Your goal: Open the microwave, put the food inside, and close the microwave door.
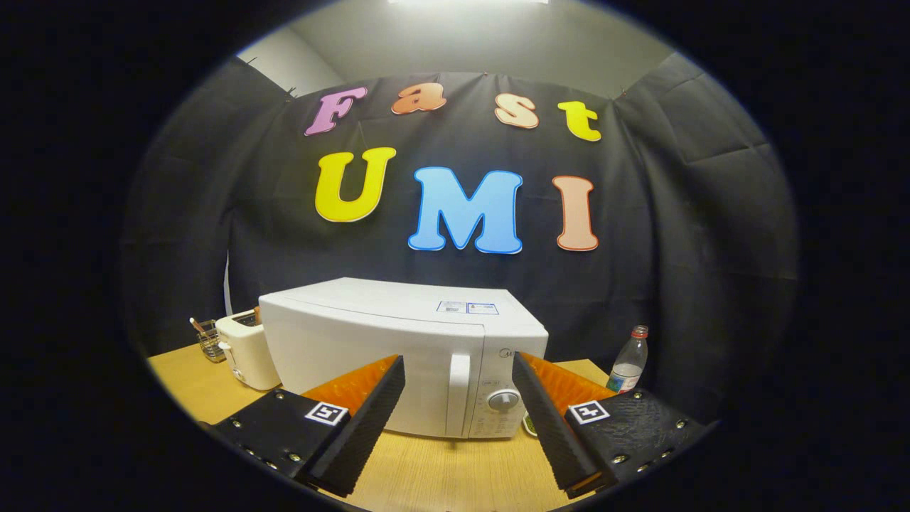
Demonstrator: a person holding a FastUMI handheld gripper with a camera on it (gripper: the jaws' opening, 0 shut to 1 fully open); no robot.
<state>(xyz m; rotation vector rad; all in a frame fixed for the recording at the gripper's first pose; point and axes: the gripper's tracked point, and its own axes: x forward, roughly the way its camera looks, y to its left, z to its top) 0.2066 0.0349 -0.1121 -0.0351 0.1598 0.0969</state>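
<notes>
A white microwave (398, 348) stands on the wooden table (441, 476) straight ahead of me, its door shut. Its vertical white handle (458, 395) sits near the right side of the door, beside a control panel with a round dial (503, 400). My gripper (458, 419) is open, with nothing between its fingers, and it is held back from the microwave's front. The handle shows in the gap between the two fingers. A small part of a pale dish (530, 424) peeks out by the microwave's lower right corner, half hidden behind the right finger.
A white toaster (245, 352) stands to the left of the microwave, with a wire holder (208, 340) of utensils behind it. A clear plastic bottle (629, 361) with a red cap stands to the right. Bare tabletop lies between me and the microwave.
</notes>
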